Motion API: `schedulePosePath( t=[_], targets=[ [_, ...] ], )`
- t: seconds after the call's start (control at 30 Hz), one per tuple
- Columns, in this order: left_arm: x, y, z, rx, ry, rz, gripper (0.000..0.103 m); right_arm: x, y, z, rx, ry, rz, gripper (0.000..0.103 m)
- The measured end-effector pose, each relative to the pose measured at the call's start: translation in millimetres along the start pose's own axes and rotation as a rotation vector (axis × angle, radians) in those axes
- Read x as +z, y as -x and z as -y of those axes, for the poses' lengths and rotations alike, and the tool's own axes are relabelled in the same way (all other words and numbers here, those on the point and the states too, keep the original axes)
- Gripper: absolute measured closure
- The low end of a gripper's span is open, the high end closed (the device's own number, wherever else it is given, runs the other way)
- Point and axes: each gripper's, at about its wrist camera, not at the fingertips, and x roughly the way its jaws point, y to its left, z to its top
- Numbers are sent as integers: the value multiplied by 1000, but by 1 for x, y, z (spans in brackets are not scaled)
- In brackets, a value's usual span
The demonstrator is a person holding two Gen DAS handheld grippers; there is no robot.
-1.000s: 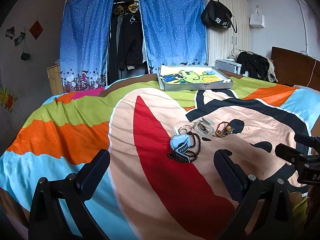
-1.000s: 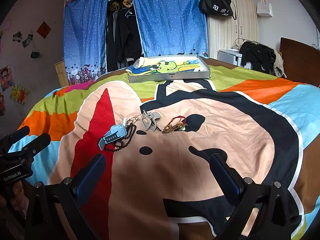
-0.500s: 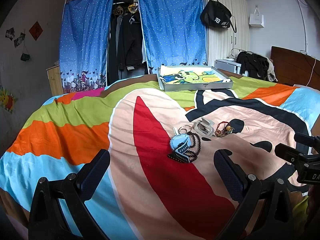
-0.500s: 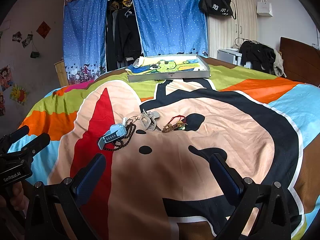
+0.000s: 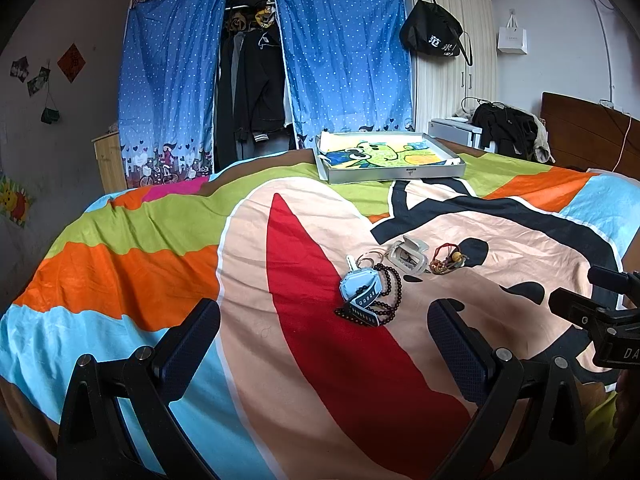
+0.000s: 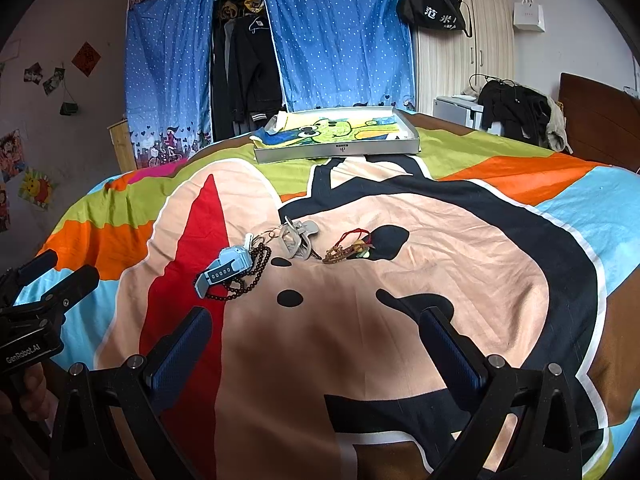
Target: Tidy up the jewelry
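A small pile lies mid-bed: a light-blue watch (image 5: 359, 288) (image 6: 228, 266) on a dark bead bracelet (image 5: 387, 294) (image 6: 250, 276), a key ring (image 5: 370, 258), a grey clasp-like case (image 5: 409, 256) (image 6: 296, 238), and a red-and-gold charm bracelet (image 5: 446, 262) (image 6: 350, 246). A grey metal tray (image 5: 390, 172) (image 6: 336, 150) with a cartoon cloth stands at the bed's far edge. My left gripper (image 5: 324, 332) is open, short of the watch. My right gripper (image 6: 316, 336) is open, short of the pile. Both hold nothing.
The bed carries a bright cartoon quilt (image 5: 160, 260). Blue curtains (image 5: 344, 52) and hanging clothes stand behind. A black bag (image 5: 434, 36) hangs on a wardrobe. A dark headboard (image 5: 588, 128) is at right. Each gripper shows at the other view's edge.
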Motion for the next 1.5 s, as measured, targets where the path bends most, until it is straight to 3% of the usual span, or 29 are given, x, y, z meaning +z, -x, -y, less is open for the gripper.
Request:
schedulePosePath(
  t=[0.83,1.23,1.5],
  targets=[
    [0,2,-4,25,-3,19,1,5,6,-2,-10,12,3,0],
    [19,-2,-10,41,-27,-48,1,26,16,-6,-50,42,16,0],
    [58,-3,-40,-79,-6,-75,1,73,23,-15,-35,105,-33,0]
  ],
)
